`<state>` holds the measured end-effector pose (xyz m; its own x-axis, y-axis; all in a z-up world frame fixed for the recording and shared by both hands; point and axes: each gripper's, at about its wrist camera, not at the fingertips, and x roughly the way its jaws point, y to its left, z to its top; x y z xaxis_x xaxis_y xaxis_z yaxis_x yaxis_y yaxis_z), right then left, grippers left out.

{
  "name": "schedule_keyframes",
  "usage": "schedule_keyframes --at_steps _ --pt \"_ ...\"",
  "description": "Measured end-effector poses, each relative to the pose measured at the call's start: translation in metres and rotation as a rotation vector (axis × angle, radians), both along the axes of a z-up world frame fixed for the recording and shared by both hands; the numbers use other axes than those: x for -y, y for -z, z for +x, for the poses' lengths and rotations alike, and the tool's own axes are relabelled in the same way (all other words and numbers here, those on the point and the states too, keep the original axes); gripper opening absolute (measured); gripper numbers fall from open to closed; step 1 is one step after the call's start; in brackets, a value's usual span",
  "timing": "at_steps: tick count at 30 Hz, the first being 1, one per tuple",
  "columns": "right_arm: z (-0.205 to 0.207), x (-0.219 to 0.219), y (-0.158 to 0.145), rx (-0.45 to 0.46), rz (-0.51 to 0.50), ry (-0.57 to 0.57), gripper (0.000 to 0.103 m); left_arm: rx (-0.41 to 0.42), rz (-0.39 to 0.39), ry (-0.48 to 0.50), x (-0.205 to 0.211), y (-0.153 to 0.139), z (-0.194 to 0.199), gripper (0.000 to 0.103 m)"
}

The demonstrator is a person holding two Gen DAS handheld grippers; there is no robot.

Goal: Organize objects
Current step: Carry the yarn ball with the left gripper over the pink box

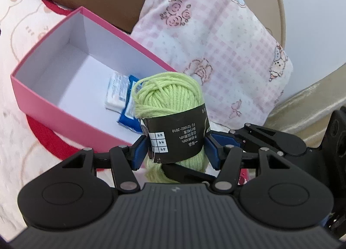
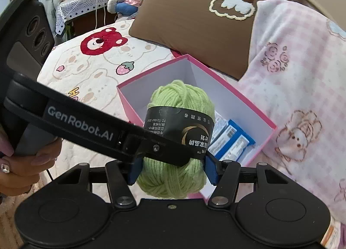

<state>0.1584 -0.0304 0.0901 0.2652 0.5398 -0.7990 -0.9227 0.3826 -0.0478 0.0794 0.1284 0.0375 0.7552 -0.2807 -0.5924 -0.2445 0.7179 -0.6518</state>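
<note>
Yarn, a pale green ball wrapped in a black paper band, sits between the blue pads of both grippers at once. In the left wrist view the left gripper clamps the banded middle of the ball, one pad on each side of the label, and the right gripper's black fingers reach in from the right and pass under it. In the right wrist view the right gripper has its pads against the lower, bare part of the ball, gripping it there, while the left gripper's long black body crosses in front from the left. A hand holds that body at the left edge.

The ball hangs above the near end of an open pink box with a white inside. The box lies on a cream bedspread printed with bears and strawberries. At the box's near end lie blue and white packets, flat on its floor. Behind the box lean a brown pillow and a pink checked pillow.
</note>
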Motion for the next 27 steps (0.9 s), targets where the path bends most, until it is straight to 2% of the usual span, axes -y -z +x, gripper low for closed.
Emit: schedule_keyframes --at_steps 3,7,12,18,27 --pt "0.017 -0.011 0.005 -0.033 -0.007 -0.008 0.063 -0.031 0.036 0.010 -0.008 -0.002 0.015 0.056" --pt "0.047 -0.025 0.015 -0.138 -0.012 -0.016 0.063 -0.107 0.090 0.026 -0.017 -0.003 0.040 0.055" --pt "0.076 -0.037 0.033 -0.208 -0.004 -0.010 0.062 -0.191 0.099 0.044 -0.030 0.005 0.074 0.055" --pt "0.104 -0.048 0.049 -0.268 0.016 0.016 0.061 -0.194 0.062 0.024 -0.047 0.022 0.094 0.056" --pt "0.106 -0.072 0.082 -0.292 -0.034 -0.057 0.061 -0.255 0.026 0.006 -0.062 0.056 0.090 0.056"
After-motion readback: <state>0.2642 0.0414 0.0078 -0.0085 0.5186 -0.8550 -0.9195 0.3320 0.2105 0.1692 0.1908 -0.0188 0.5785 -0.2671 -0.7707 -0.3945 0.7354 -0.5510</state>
